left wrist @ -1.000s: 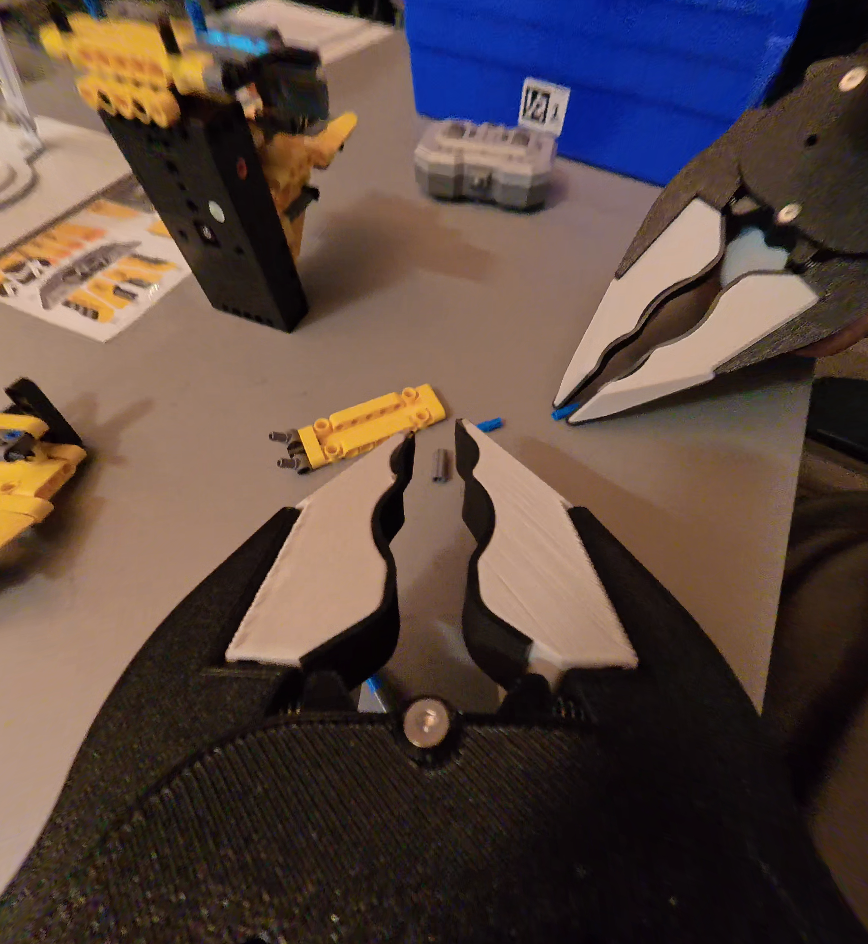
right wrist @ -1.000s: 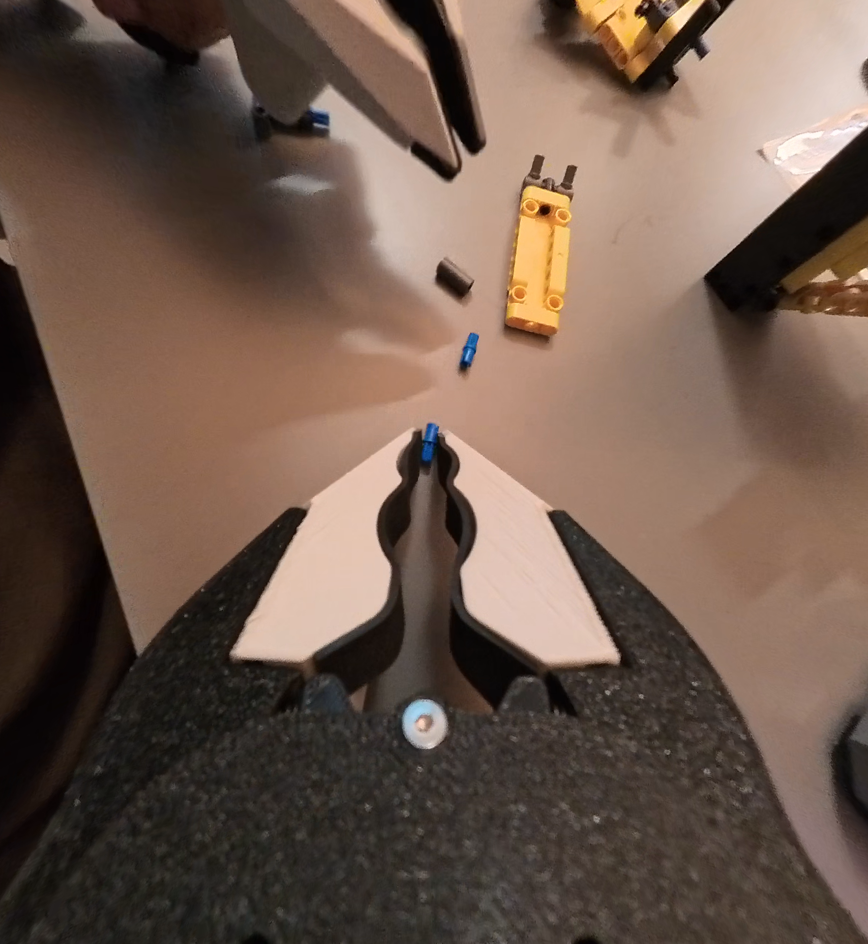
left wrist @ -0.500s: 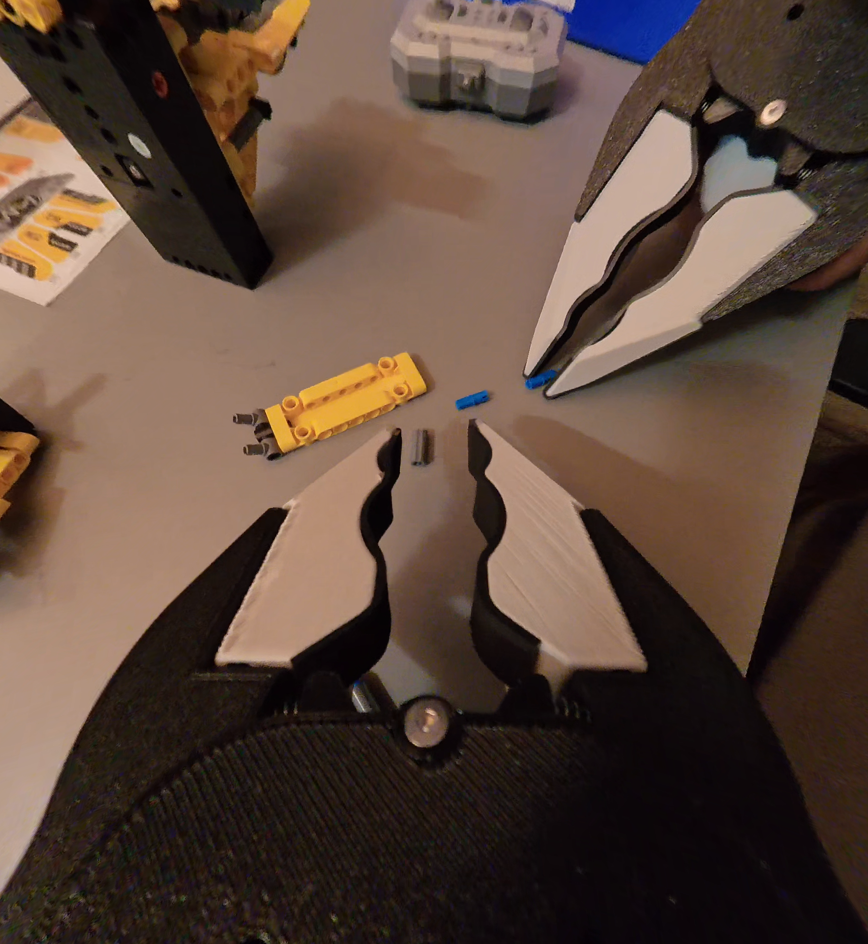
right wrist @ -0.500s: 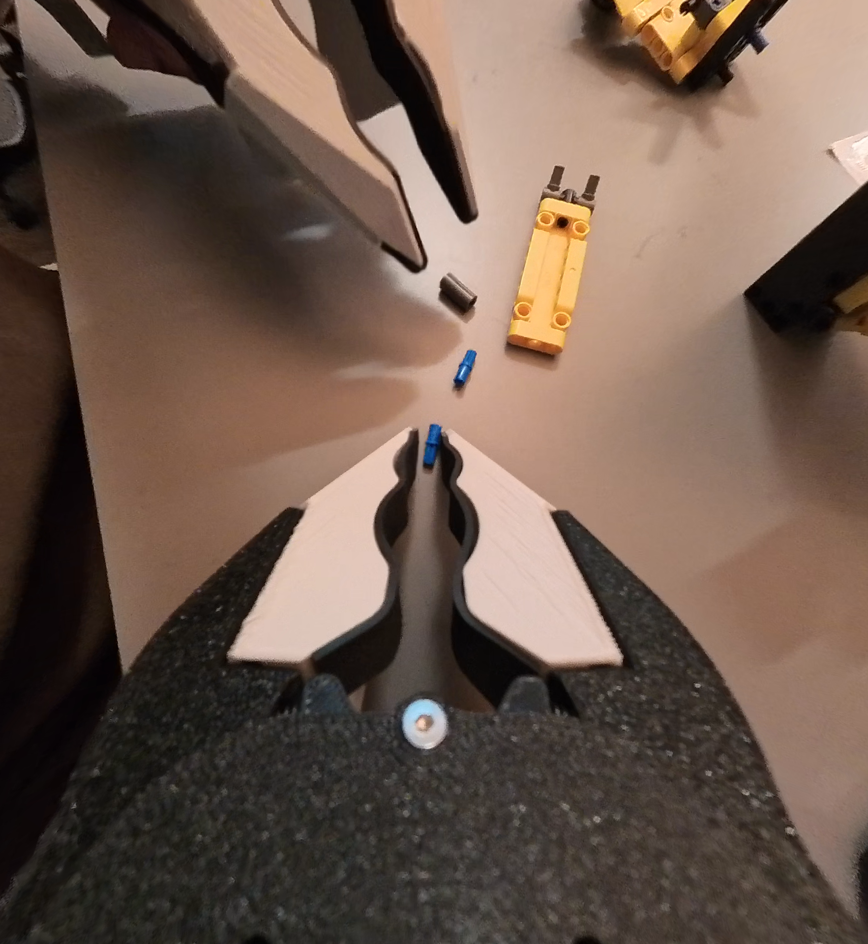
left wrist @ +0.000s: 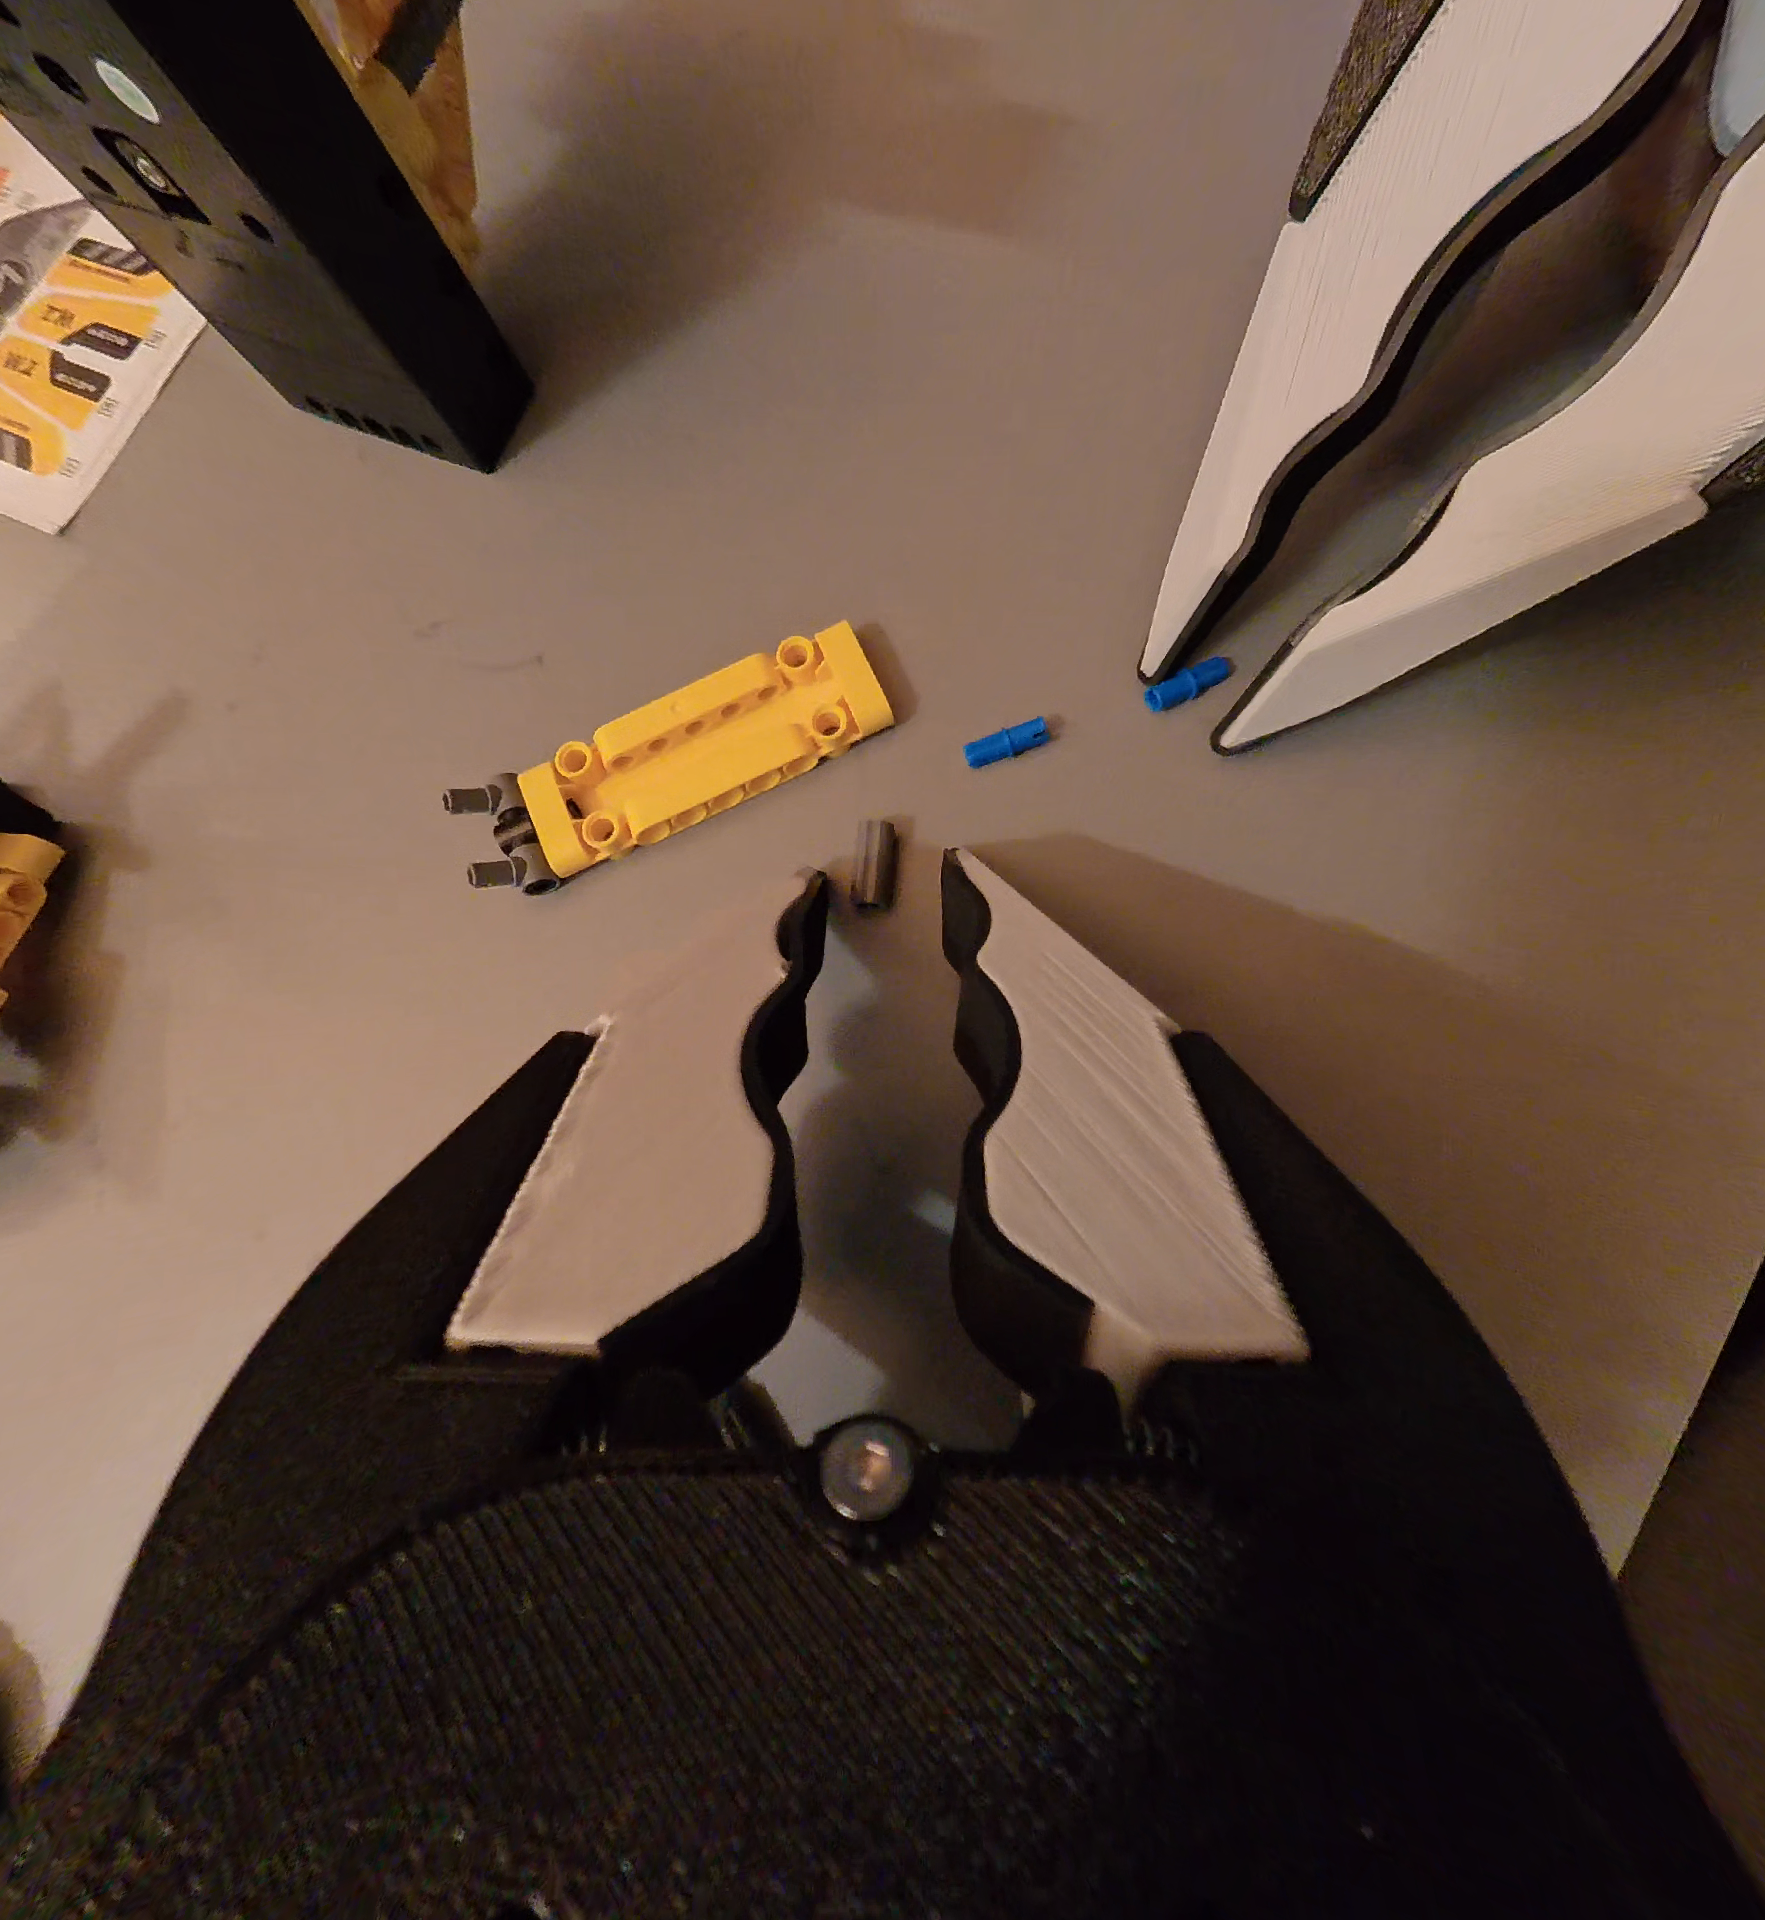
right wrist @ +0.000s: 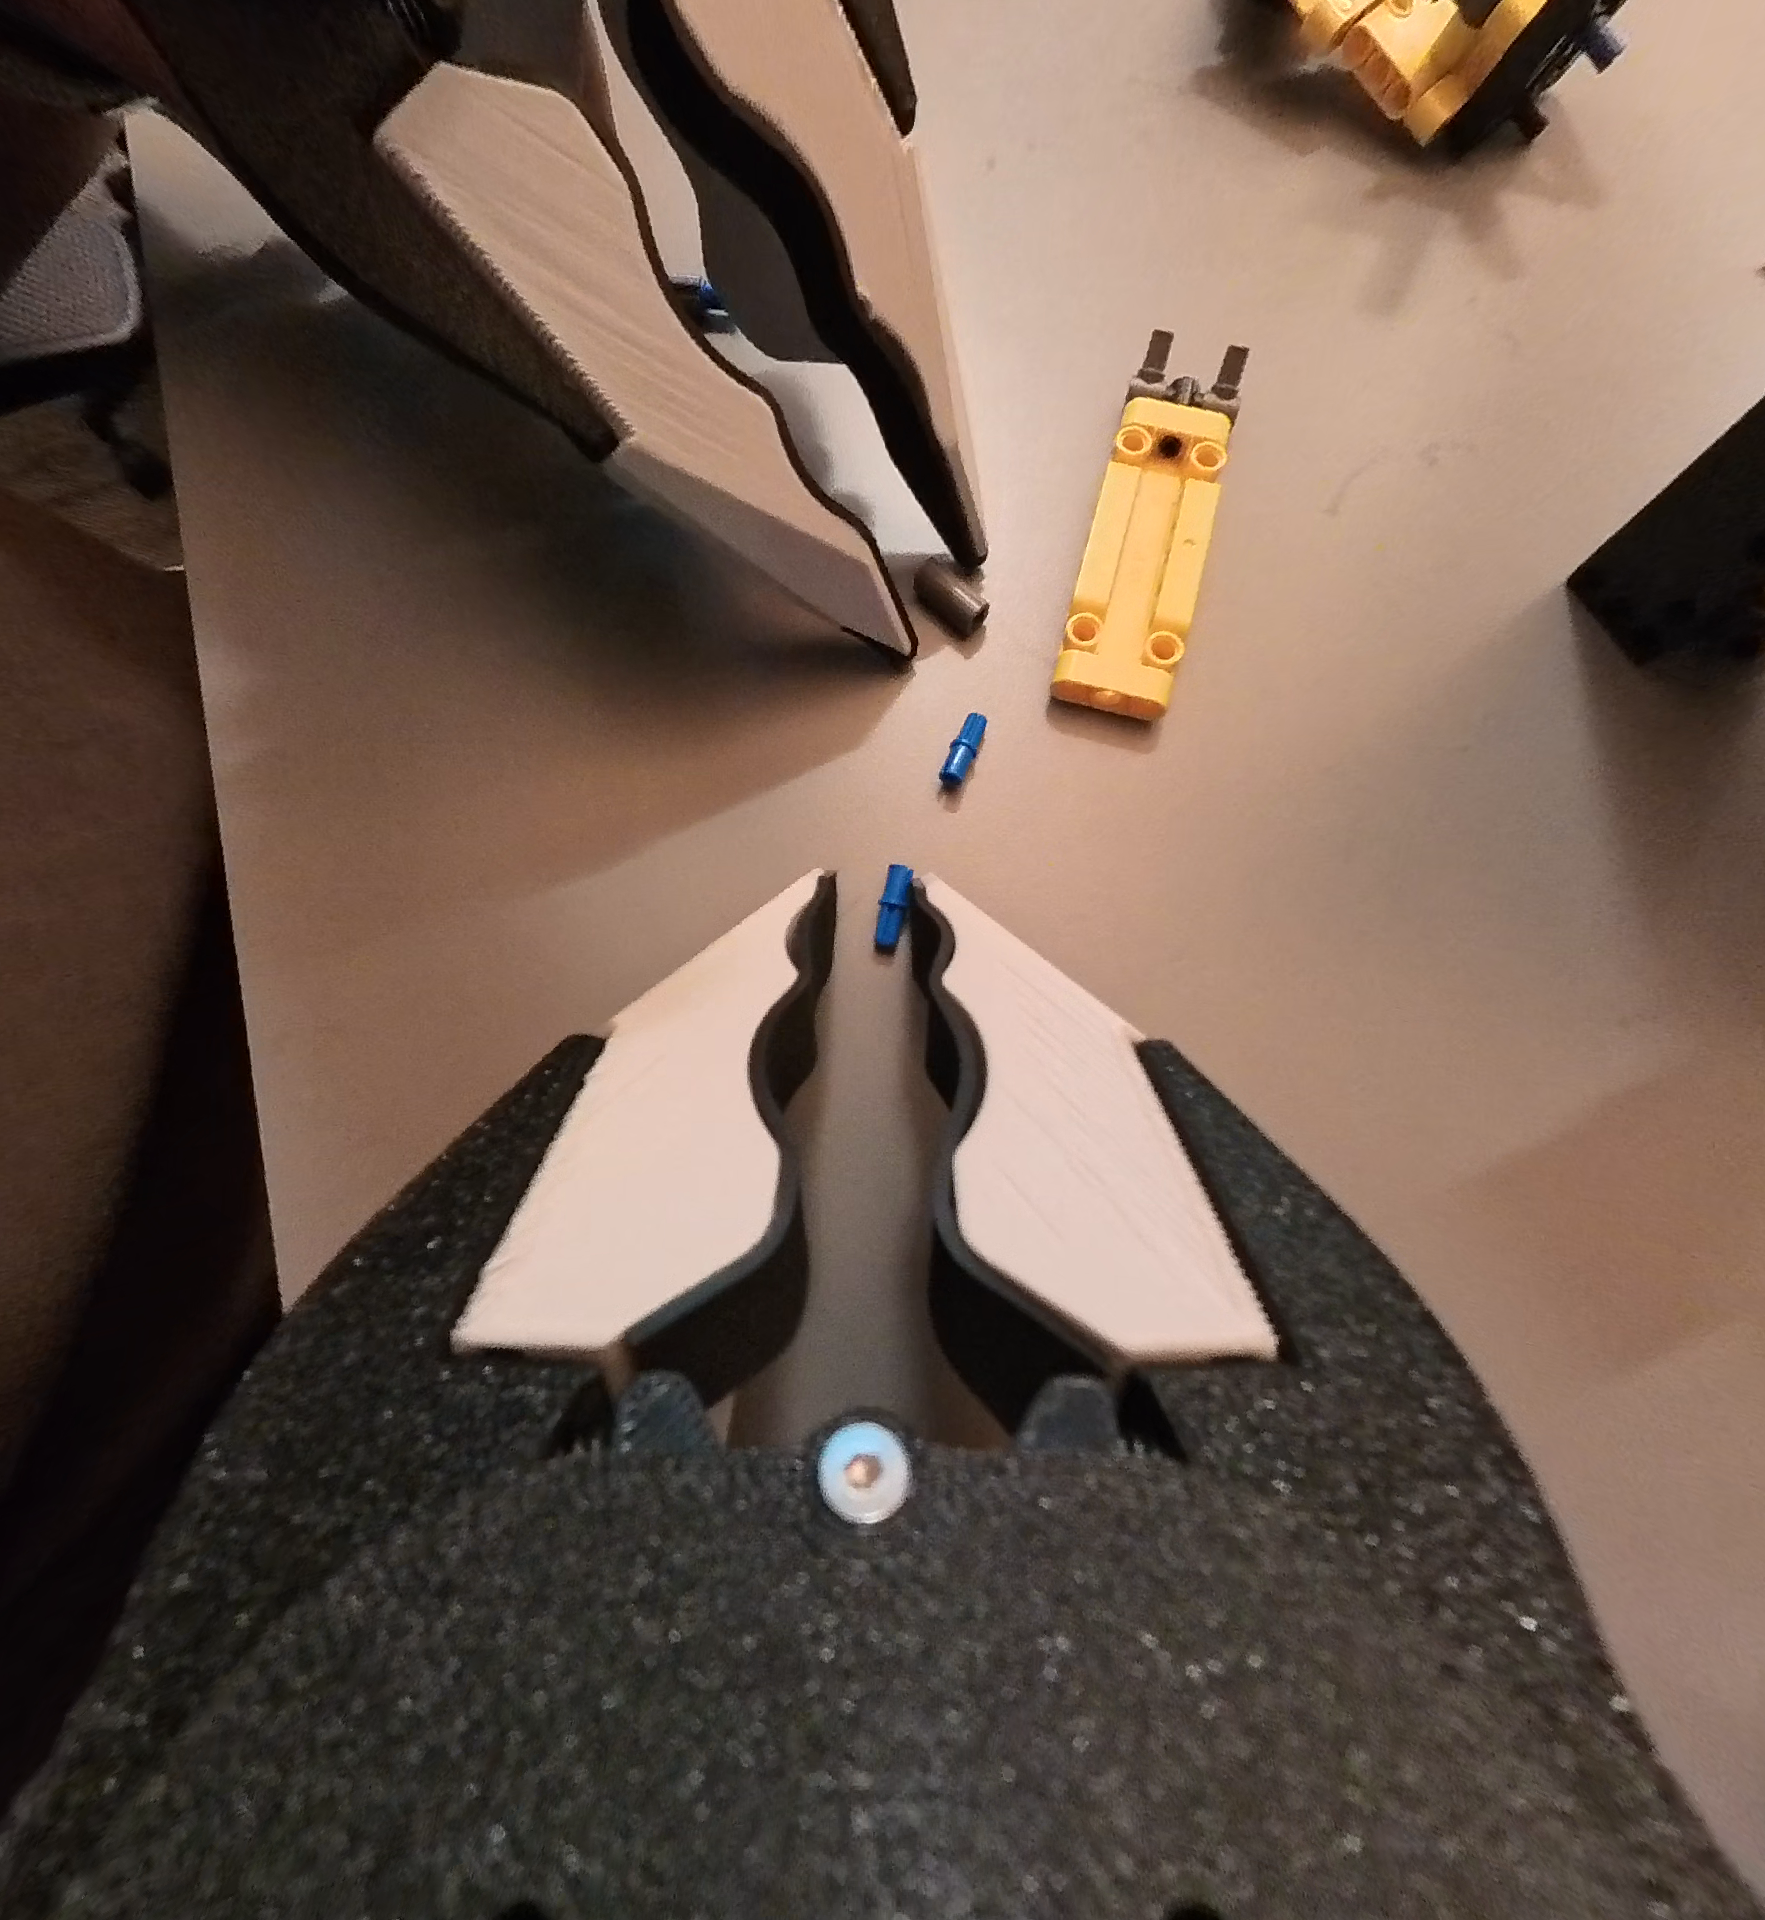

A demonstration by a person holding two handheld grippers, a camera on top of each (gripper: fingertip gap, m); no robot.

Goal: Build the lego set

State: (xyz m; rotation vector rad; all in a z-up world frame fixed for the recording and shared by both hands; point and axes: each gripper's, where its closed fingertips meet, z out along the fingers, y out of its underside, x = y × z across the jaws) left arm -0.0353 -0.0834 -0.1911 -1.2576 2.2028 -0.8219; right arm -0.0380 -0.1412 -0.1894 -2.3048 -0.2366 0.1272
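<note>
Grey sleeve [left wrist: 873,864] lies between the left gripper's [left wrist: 883,868] parted jaws; the right gripper [right wrist: 876,881], tilted deskward, jaws released, seemingly brushes a blue pin [right wrist: 890,906].

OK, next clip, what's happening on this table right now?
A person works two handheld grippers over a grey table scattered with building-toy parts. The left gripper is open, its tips on either side of a small dark grey sleeve. The right gripper is open around one blue pin; a second blue pin and a yellow panel piece lie loose between them.
</note>
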